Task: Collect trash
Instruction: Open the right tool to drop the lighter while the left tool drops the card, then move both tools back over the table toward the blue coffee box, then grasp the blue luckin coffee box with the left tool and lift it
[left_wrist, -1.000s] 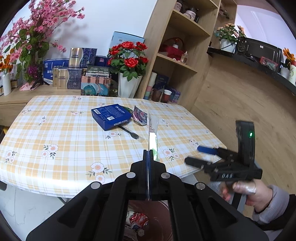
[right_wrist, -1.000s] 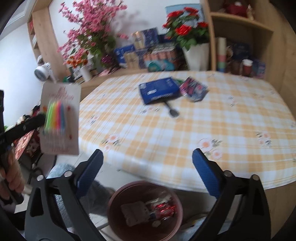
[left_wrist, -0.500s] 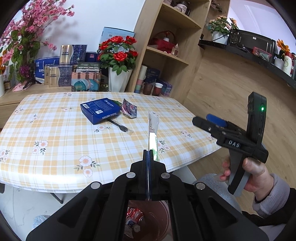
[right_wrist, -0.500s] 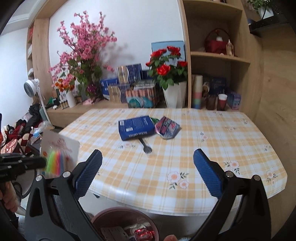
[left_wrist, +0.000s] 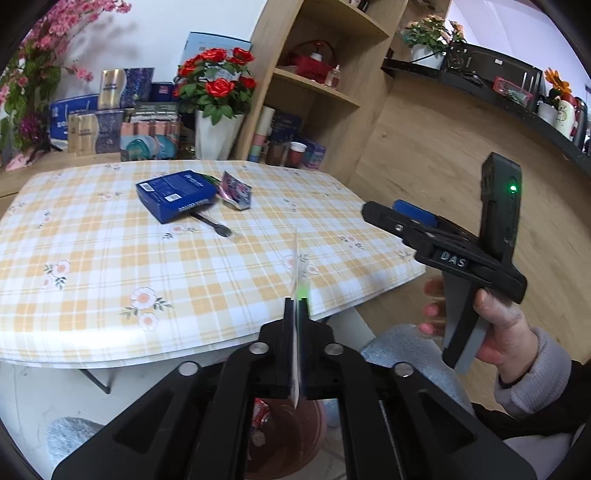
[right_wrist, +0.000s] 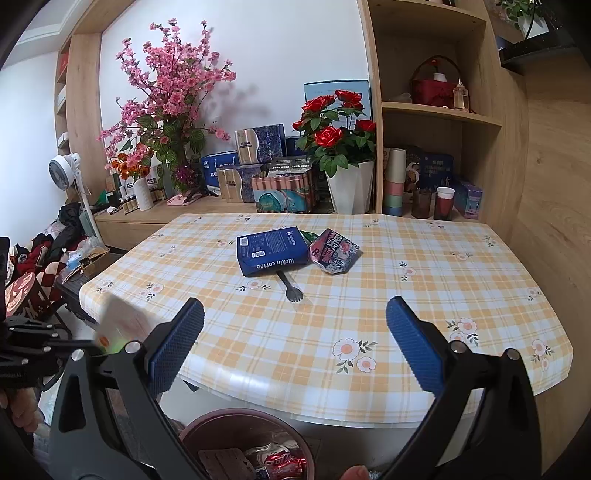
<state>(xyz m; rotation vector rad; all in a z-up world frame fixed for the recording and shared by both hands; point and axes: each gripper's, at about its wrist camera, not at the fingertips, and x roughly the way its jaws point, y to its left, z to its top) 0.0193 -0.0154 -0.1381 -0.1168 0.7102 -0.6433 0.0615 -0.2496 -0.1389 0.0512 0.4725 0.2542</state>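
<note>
"luckin coffee" runs along the flat dark-blue cardboard box (right_wrist: 272, 250) at frame centre; "DAS" marks the black plastic handheld right gripper (left_wrist: 400, 216) at right.

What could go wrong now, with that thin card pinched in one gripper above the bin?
The candle card is held edge-on by the left gripper, above the bin's far side near the table edge. Once let go, such a light card might flutter and miss.

The open right gripper may go for the black fork, which lies flat and thin; its fingers could slip or drag the tablecloth.
</note>
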